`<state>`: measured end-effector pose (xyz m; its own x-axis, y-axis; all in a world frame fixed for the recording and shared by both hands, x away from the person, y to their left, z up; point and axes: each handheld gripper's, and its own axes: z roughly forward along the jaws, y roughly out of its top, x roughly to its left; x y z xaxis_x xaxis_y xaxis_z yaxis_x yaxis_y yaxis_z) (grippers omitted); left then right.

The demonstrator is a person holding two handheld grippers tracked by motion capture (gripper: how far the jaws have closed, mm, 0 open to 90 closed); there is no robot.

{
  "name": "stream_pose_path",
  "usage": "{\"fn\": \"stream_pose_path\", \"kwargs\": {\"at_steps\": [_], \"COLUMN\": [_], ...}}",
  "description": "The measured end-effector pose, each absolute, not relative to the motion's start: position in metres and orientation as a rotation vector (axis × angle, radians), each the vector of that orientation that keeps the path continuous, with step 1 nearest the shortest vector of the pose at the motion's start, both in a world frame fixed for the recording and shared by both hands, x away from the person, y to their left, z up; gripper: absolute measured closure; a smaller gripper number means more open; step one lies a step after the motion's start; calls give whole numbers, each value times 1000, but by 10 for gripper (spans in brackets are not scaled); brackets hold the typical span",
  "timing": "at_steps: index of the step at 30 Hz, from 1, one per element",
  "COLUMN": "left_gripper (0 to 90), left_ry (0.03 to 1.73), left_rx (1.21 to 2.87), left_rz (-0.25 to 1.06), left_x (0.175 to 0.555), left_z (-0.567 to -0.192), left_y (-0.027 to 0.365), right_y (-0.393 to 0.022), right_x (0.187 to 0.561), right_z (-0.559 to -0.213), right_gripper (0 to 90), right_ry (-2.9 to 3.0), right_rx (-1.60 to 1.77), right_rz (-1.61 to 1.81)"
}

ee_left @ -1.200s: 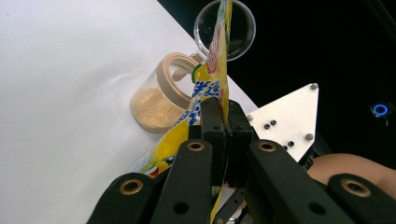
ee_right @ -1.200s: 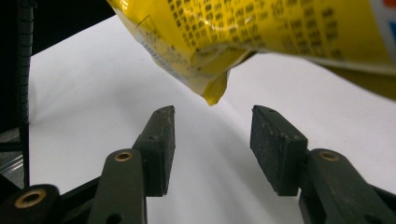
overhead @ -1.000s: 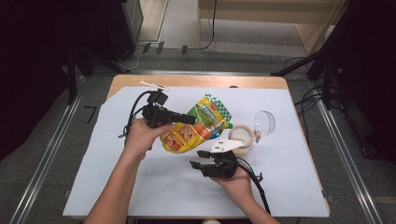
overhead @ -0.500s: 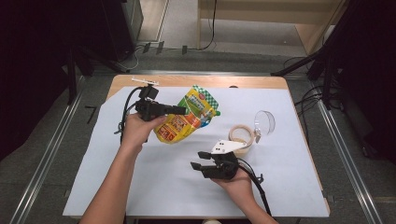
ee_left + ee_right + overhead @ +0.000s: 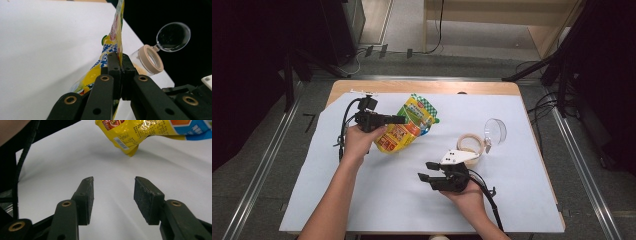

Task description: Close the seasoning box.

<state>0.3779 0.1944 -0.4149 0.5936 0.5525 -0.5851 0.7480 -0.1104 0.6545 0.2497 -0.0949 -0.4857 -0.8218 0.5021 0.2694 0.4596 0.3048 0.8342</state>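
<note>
The yellow snack pouch hangs clenched in my left claw, pinched edge-on between the 2 black pads. In the left claw's own view the pads press together on the thin pouch, which rises above them and bulges out yellow below. From the high view the pouch sits over the far left part of the white sheet that covers the surface, tilted, with its green-checked top end pointing away from me and its yellow bottom end low, toward my left hand. Whether that bottom end touches the sheet I cannot tell.

My right claw is released, its jaws standing apart with nothing between them. In its own view the 2 pads frame bare white sheet, and the pouch's lower corner, barcode and small print showing, hangs beyond them at the top. This claw is held low over the near middle of the sheet, in my right hand, pointing left.

A small clear jar with a beige rim lies on its side to the right of the pouch, well apart from it, with its round clear lid flipped open beside it. The left claw's view shows that jar just past the pads, mouth toward me, lid raised behind.
</note>
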Motion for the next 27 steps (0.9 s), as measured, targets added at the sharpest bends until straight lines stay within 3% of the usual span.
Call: {"fn": "stream_pose_path", "kwargs": {"at_steps": [27], "left_gripper": [890], "left_ry": [1064], "left_rx": [1776], "left_rz": [-187], "left_x": [340], "left_z": [-413], "left_y": [229], "right_y": [-95], "right_x": [251], "right_z": [-480], "right_gripper": [518], "right_ry": [2494], "right_rx": [896], "right_rz": [1588]}}
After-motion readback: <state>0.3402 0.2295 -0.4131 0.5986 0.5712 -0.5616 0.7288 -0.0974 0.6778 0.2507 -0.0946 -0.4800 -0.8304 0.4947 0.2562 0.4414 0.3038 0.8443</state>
